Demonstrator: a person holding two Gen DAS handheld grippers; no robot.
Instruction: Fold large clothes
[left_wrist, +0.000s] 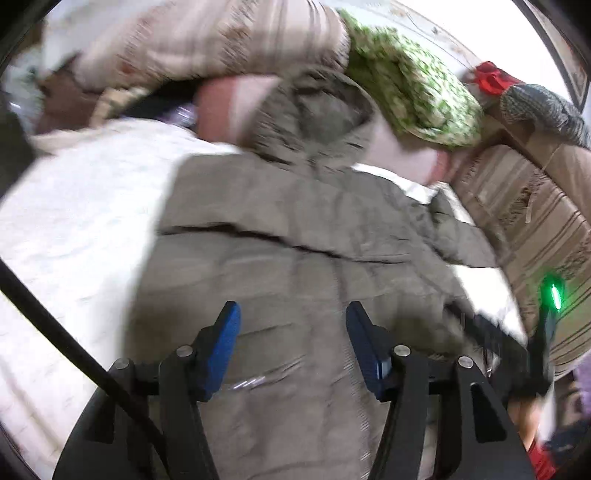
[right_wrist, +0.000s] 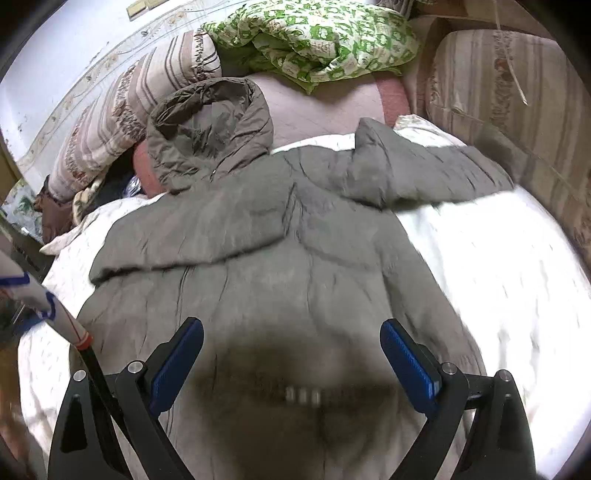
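Grippers poised over hooded coat

Olive padded coat (right_wrist: 266, 258) lies flat on a white quilt (right_wrist: 498, 277), hood (right_wrist: 210, 125) toward the striped pillows (right_wrist: 122, 110). Left gripper (left_wrist: 293, 332) and right gripper (right_wrist: 291, 354) hang above its lower half, jaws spread wide, holding nothing.

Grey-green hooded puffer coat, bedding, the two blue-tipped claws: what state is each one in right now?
Grey-green hooded puffer coat: spread flat on the white bed cover, one sleeve folded across.
Green-and-white patterned quilt: crumpled.
Striped beige quilt: rolled up.
Left gripper: open, empty.
Right gripper: open, empty.
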